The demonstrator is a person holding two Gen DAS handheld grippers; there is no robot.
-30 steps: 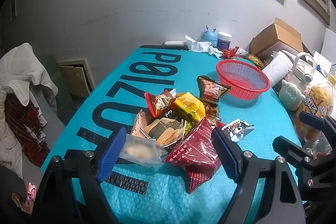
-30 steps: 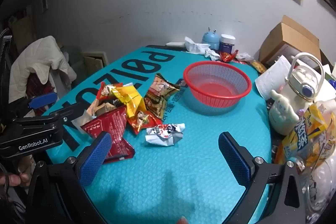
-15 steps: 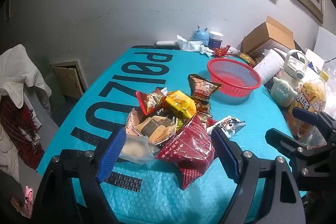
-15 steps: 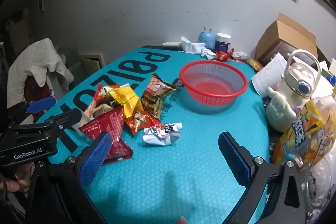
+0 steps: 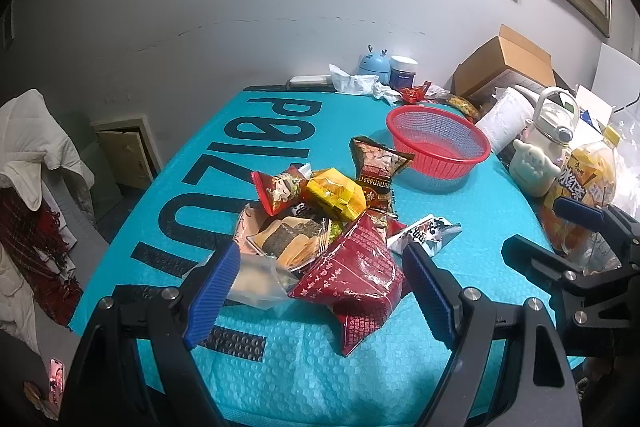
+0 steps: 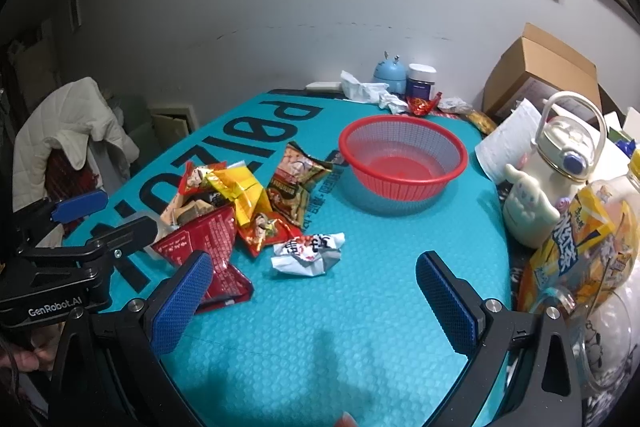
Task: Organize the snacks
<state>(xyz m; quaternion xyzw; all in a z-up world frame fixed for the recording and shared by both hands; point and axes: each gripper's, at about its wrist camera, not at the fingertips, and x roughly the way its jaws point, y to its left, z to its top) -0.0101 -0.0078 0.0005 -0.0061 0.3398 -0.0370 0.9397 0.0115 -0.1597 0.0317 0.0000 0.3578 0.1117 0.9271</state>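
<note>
- Counter [image 6: 360,327]: covered by a teal bubble-textured mat with large black lettering; it carries every item listed here.
- Red basket [image 6: 402,163]: empty, at 12 o'clock from the right claw and at about 1 o'clock from the left claw; judged to be the container the snacks are meant for.
- Snack pile [image 5: 320,223]: loose packets heaped at 12 o'clock from the left claw, between that claw and the basket; none lies in the basket yet.
- Dark red packet [image 5: 356,275]: nearest member of the pile, lying between the left claw's blue pads, its long axis running roughly from 11 to 5 o'clock; no contact with either pad can be confirmed.
- Clear bag [image 5: 260,277]: just beside the left pad, partly under the pile.
- White crumpled packet [image 6: 308,253]: lies apart from the pile, at 11 o'clock from the right claw and ahead of its pads.
- Left claw [image 5: 320,291]: spread wide, low over the counter edge, pointing at the pile; judged the nearer claw to the red packet.
- Right claw [image 6: 314,301]: spread wide and holding nothing, level, aimed toward the basket.
</note>
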